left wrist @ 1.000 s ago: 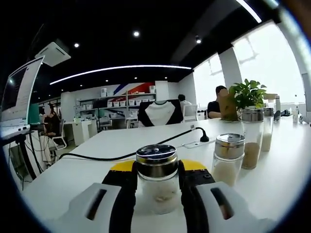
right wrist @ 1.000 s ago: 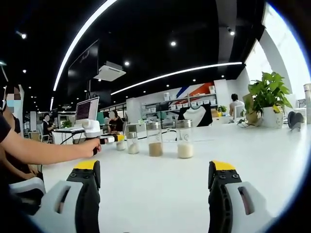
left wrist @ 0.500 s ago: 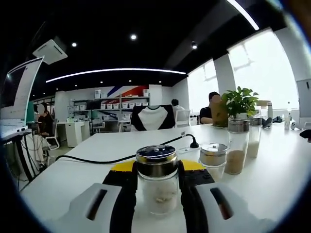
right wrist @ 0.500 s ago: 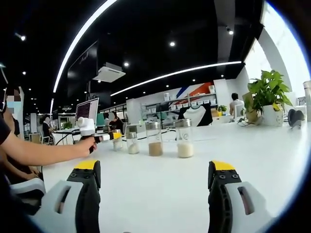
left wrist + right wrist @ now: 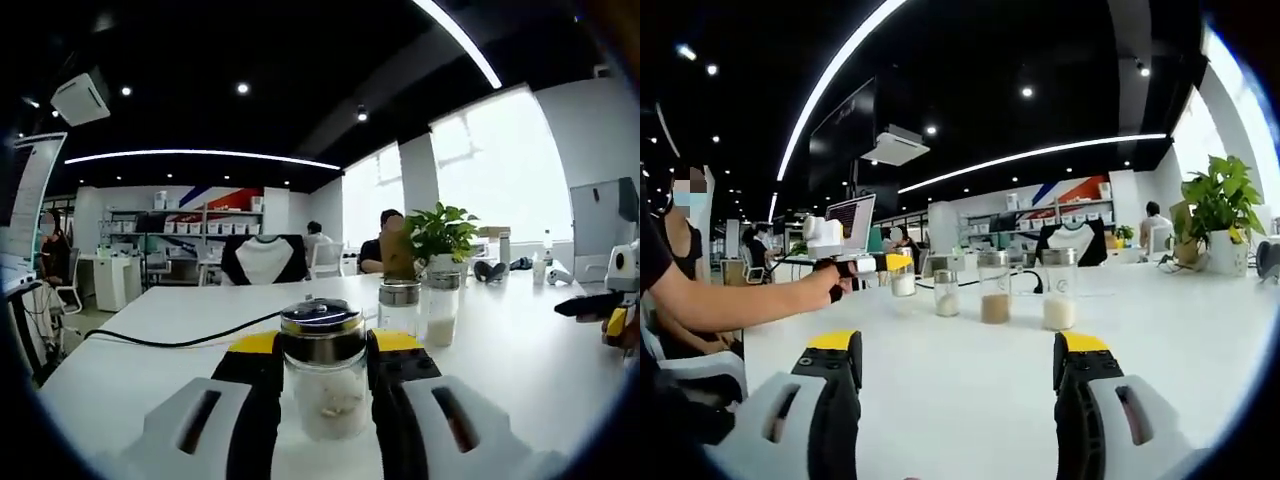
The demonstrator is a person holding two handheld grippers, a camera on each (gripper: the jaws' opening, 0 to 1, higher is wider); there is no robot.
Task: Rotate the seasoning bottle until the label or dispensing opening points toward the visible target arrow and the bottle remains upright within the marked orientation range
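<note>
White table (image 5: 520,370): broad bare surface is seen ahead of and beside the right gripper (image 5: 955,400), whose yellow-tipped jaws are held wide apart with nothing between them. Left gripper (image 5: 322,385): held low over the table, jaws clamped on the sides of the seasoning bottle (image 5: 322,375). In the right gripper view it is gripped in a person's hand (image 5: 832,282) on an outstretched forearm, level with the tabletop. Seasoning bottle: clear glass, upright, shiny metal lid, pale contents at the bottom. Three further shaker bottles (image 5: 995,288) are ranged in a row mid-table. A black cable (image 5: 180,340) and a potted plant (image 5: 440,235) are noted beyond.
</note>
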